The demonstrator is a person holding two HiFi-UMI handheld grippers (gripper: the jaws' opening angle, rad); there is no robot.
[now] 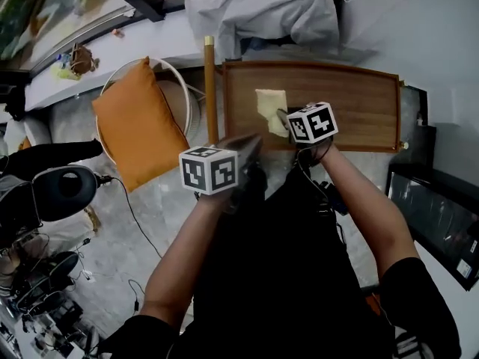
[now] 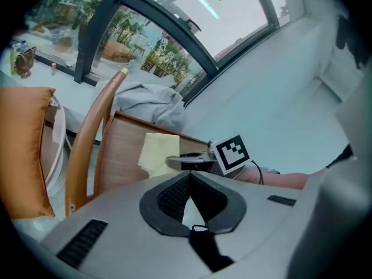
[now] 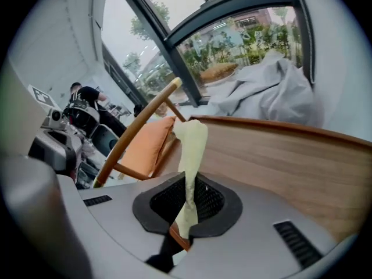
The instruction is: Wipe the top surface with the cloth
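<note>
Right tool [image 3: 187, 199] pinches yellow cloth [image 3: 192, 144] on wooden top [image 3: 279, 161].

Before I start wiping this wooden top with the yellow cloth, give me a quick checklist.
1. The cloth clamped in the right gripper jaws: ok.
2. The cloth touching the wooden top: ok, part lies flat on it.
3. The wooden top free of other things: ok.
4. The left gripper off the wooden top, jaws shut, empty: ok.
5. The grey fabric behind the far rim clear of the wooden top: cannot tell.
</note>
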